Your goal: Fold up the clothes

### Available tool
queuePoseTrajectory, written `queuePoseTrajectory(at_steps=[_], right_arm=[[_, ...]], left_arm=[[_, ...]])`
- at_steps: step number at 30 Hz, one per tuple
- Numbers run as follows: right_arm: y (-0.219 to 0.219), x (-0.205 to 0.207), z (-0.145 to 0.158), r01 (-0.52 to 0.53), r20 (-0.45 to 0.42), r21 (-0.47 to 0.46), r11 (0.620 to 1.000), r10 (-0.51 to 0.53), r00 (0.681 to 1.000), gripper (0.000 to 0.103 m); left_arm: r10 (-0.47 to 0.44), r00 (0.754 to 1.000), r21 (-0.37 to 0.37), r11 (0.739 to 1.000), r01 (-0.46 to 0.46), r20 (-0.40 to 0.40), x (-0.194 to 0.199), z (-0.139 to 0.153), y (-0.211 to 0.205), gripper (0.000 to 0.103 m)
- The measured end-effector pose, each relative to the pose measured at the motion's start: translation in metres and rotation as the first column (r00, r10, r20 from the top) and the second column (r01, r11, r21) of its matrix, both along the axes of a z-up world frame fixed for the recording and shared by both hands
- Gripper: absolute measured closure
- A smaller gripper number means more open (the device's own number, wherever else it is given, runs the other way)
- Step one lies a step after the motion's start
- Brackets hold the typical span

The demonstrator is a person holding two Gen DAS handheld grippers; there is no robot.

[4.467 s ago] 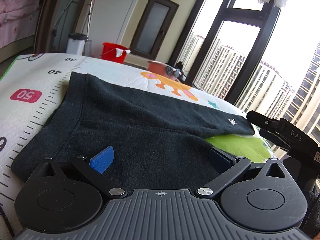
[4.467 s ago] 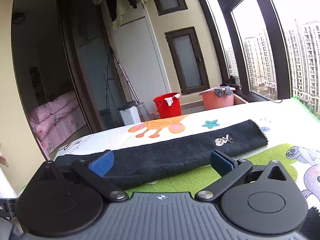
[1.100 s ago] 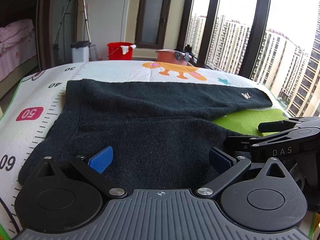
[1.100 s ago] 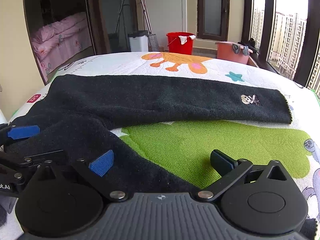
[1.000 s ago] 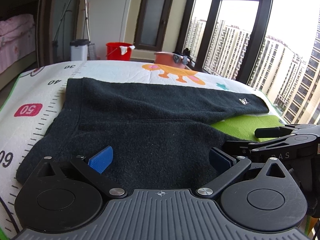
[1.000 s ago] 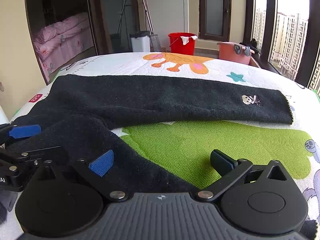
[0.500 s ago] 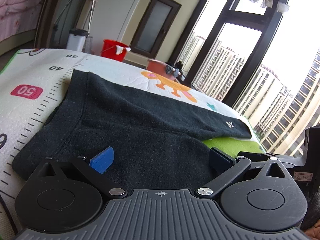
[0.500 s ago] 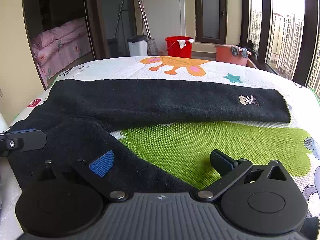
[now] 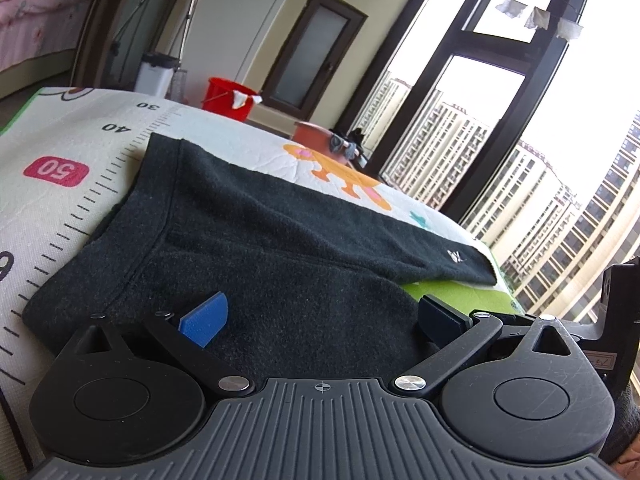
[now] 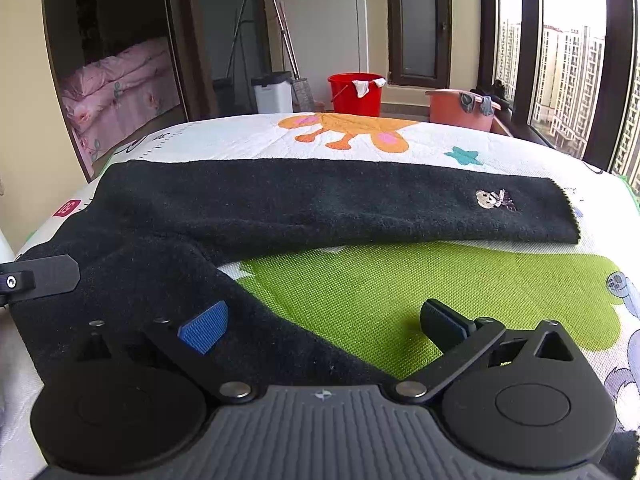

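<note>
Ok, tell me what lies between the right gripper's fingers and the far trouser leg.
In the right wrist view, bare green mat separates the right gripper from the far trouser leg.

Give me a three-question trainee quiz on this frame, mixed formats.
1. True or false: both grippers, left and right, have their jaws open with nothing held.
2. The small embroidered patch on the black trousers sits: A) near the cuff of the far leg, B) at the waistband, C) on the mat.
3. Fill in: the bucket behind the mat is ____.

Key: 1 true; 2 A; 3 red.
</note>
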State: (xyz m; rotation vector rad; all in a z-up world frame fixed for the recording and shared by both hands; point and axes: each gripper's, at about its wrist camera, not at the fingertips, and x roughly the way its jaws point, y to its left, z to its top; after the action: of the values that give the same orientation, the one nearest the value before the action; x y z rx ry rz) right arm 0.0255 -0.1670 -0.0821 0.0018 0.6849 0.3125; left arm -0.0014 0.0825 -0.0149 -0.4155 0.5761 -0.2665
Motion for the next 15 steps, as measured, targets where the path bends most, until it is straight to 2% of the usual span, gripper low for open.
queuePoseTrajectory(at_steps=[5,12,15], right_arm=[[-0.001,0.000,0.000,0.001,0.000,0.004,1.000,-0.001,1.000,0.000],[-0.001,-0.001,-0.001,0.004,0.001,0.011,1.000,-0.004,1.000,0.000],[-0.001,-0.001,-0.001,0.005,0.001,0.011,1.000,-0.005,1.000,0.000]], left_arm=[[0.001,1.000,0.002,1.000,-0.001,0.001,0.000,0.000,-0.001,0.000],[0.019,1.000,-0.044,0.999,-0.018,0.017,-0.002,-0.004,0.003,0.000],[0.022,1.000,0.027,0.999,-0.022,-0.001,0.000,0.001,-0.007,0.000]])
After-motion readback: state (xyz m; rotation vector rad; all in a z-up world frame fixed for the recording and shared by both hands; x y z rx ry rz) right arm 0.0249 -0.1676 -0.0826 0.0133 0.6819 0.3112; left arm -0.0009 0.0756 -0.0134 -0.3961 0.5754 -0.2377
